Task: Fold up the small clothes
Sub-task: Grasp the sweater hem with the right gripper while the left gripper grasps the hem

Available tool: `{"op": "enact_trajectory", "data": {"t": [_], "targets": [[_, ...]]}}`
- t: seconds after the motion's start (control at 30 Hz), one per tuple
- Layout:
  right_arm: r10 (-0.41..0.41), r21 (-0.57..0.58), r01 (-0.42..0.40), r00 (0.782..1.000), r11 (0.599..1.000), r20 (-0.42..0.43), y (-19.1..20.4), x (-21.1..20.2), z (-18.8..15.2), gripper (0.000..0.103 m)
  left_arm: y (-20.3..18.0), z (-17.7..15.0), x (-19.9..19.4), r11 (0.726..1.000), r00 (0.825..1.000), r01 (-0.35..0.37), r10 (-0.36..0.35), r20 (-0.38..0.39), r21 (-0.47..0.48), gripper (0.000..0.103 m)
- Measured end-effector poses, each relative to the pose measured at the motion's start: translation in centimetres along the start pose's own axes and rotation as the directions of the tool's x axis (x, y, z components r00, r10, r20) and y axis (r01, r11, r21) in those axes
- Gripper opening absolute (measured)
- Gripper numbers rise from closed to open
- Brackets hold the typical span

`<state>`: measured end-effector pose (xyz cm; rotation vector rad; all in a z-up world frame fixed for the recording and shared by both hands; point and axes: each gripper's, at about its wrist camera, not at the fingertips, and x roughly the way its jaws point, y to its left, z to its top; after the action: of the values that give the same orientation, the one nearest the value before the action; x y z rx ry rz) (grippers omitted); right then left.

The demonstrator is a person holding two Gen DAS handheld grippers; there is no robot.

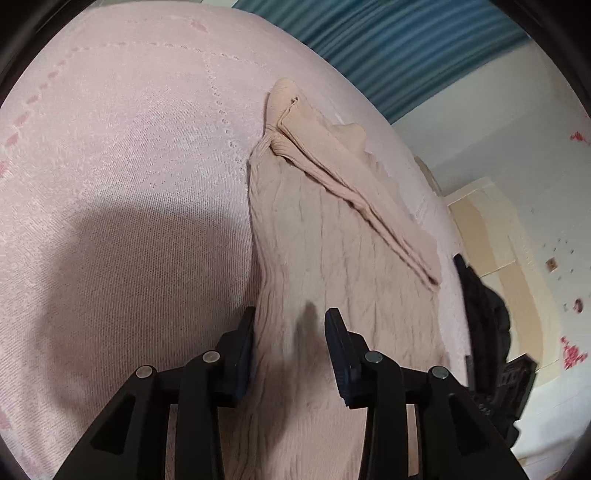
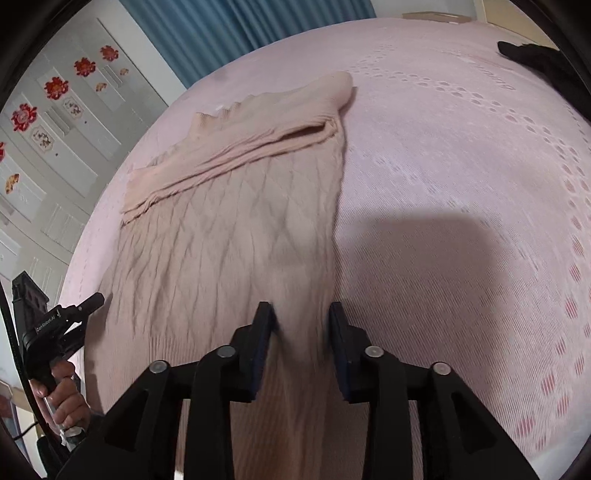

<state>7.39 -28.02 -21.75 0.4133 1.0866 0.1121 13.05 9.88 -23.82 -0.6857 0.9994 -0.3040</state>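
Observation:
A beige cable-knit sweater (image 1: 332,236) (image 2: 229,229) lies flat on a pink bedspread (image 1: 129,166) (image 2: 461,166). One sleeve (image 1: 354,184) (image 2: 236,155) is folded across its upper part. My left gripper (image 1: 290,315) hovers over the sweater's left edge near the hem. Its jaws stand apart, with knit under the gap and no pad pressing on it. My right gripper (image 2: 299,308) is over the sweater's right edge near the hem, also open above the cloth. In the right wrist view a hand (image 2: 64,402) holds the left gripper's handle at the lower left.
A dark garment (image 1: 484,317) (image 2: 535,59) lies at the bedspread's edge. Blue curtains (image 1: 406,44) (image 2: 229,29) hang behind the bed. White cabinet doors with red flower stickers (image 2: 55,88) stand to one side. Bare bedspread stretches on both sides of the sweater.

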Motion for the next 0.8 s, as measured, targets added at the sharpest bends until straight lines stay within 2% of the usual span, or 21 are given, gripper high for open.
{"op": "enact_trajectory", "data": {"t": [0.13,0.3,0.5,0.67,0.8], "targets": [[0.023,0.026,-0.023,1.0,0.999,0.021,-0.4,0.2,0.1,0.034,0.4,-0.2,-0.2,0.999,0.999,0.038,-0.038,-0.004,-0.033,0.034],[0.039,0.026,-0.039,0.999,0.999,0.011,-0.5,-0.7,-1.0,0.034,-0.3,-1.5,-0.9,1.0,1.0,0.019,-0.018,-0.015,0.016,0.034],[0.071,0.052,-0.071,0.997,0.996,0.003,-1.0,-2.8,-4.2,0.034,-0.3,-3.5,-2.3,0.999,0.999,0.026,-0.024,-0.039,0.03,0.034],[0.076,0.036,-0.076,0.997,0.996,-0.009,-0.6,-4.0,-6.2,0.034,-0.6,-5.6,-3.7,0.997,0.999,0.003,0.001,-0.045,0.076,0.034],[0.076,0.028,-0.075,0.997,0.997,-0.018,-0.3,-4.7,-7.4,0.034,-0.3,-7.5,-4.8,0.997,0.999,0.013,-0.009,-0.053,0.079,0.034]]}}
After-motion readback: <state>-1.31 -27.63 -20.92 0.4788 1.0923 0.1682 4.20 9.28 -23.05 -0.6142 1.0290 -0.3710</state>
